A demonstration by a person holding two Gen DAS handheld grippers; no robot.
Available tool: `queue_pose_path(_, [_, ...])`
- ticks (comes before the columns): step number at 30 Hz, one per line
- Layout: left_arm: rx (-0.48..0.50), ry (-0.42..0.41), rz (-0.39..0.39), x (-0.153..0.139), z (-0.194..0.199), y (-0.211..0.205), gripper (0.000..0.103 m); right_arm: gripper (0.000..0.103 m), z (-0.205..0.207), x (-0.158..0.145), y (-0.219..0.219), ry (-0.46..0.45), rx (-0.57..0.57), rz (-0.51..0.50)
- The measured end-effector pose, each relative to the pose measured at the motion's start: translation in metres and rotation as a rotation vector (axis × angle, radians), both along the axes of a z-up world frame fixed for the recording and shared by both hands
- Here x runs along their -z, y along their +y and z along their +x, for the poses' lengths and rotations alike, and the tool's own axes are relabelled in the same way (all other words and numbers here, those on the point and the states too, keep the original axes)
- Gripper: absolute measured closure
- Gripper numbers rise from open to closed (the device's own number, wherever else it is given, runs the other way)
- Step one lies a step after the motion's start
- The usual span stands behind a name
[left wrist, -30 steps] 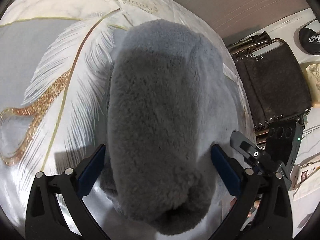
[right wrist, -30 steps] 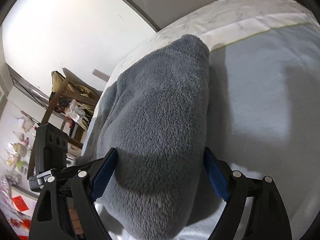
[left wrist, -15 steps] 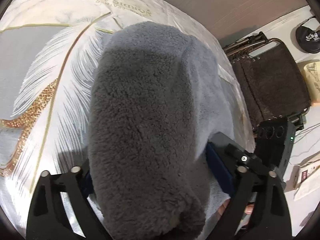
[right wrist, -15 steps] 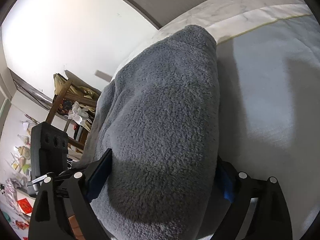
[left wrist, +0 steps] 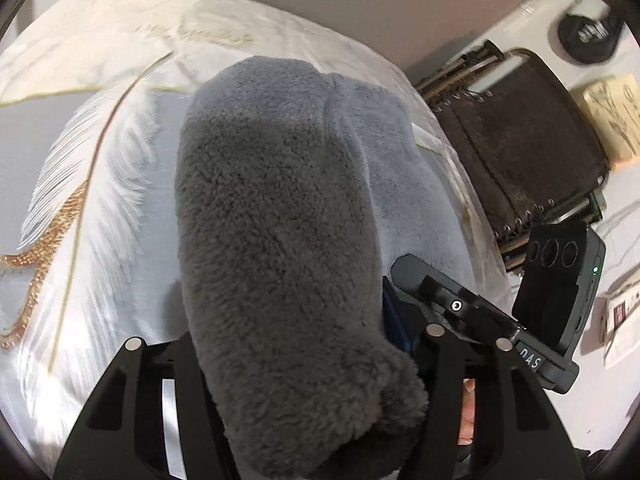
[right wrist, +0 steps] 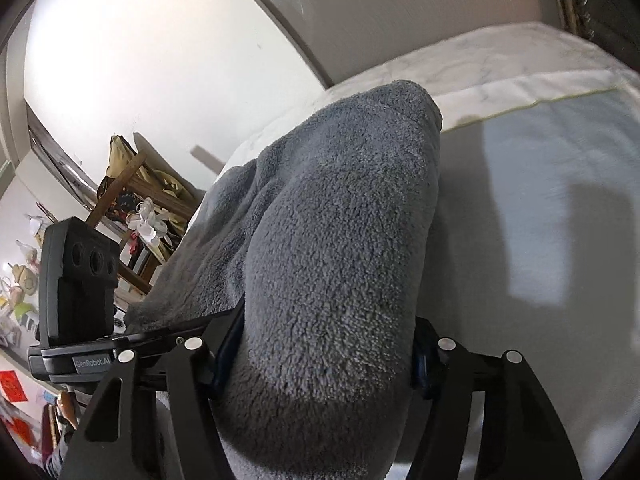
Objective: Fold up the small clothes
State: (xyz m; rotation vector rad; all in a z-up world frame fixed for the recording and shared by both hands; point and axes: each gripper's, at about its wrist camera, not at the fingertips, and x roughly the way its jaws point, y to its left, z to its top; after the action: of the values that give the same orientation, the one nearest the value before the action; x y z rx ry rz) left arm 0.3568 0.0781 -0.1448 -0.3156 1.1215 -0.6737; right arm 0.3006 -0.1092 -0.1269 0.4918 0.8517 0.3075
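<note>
Nearest, in each wrist view: left claw [left wrist: 288, 364] and right claw [right wrist: 324, 352] both closed onto a thick roll of the grey fleece garment [left wrist: 276, 240], pads sunk in the pile. Garment lifted at the near end, long axis straight out from both claws toward the pillow end of the bed [left wrist: 80, 184]; far end resting on the feather-print bedspread. Neither claw nearer. Probably mid-fold, carrying the near edge forward. Beyond the bed's edge: a brown folding chair [left wrist: 516, 148].
</note>
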Motion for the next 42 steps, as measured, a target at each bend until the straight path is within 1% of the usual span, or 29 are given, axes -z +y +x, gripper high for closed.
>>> queue_pose_path(3, [0.033, -0.043, 0.000, -0.015, -0.016, -0.023, 0.048, 0.037, -0.020, -0.015, -0.020, -0.027, 0.032, -0.018])
queue_pose_path(11, [0.150, -0.071, -0.039, -0.038, -0.052, -0.091, 0.048, 0.037, -0.084, -0.047, -0.084, -0.067, 0.140, -0.069])
queue_pose_path(16, [0.250, -0.076, -0.042, -0.046, -0.078, -0.145, 0.048, 0.037, -0.126, -0.056, -0.128, -0.066, 0.228, -0.081])
queue_pose_path(24, [0.443, -0.093, -0.054, -0.059, -0.131, -0.243, 0.048, 0.037, -0.210, -0.075, -0.208, -0.065, 0.388, -0.155])
queue_pose_path(30, [0.571, -0.099, -0.048, -0.060, -0.172, -0.316, 0.048, 0.037, -0.265, -0.075, -0.262, -0.035, 0.480, -0.206])
queue_pose_path(35, [0.648, -0.082, -0.041, -0.051, -0.201, -0.361, 0.048, 0.037, -0.306, -0.068, -0.298, -0.005, 0.550, -0.220])
queue_pose_path(38, [0.676, -0.073, -0.029, -0.041, -0.216, -0.377, 0.048, 0.037, -0.328, -0.056, -0.318, 0.017, 0.584, -0.213])
queue_pose_path(42, [0.685, -0.080, 0.022, -0.025, -0.236, -0.395, 0.048, 0.037, -0.341, -0.032, -0.336, 0.052, 0.600, -0.169])
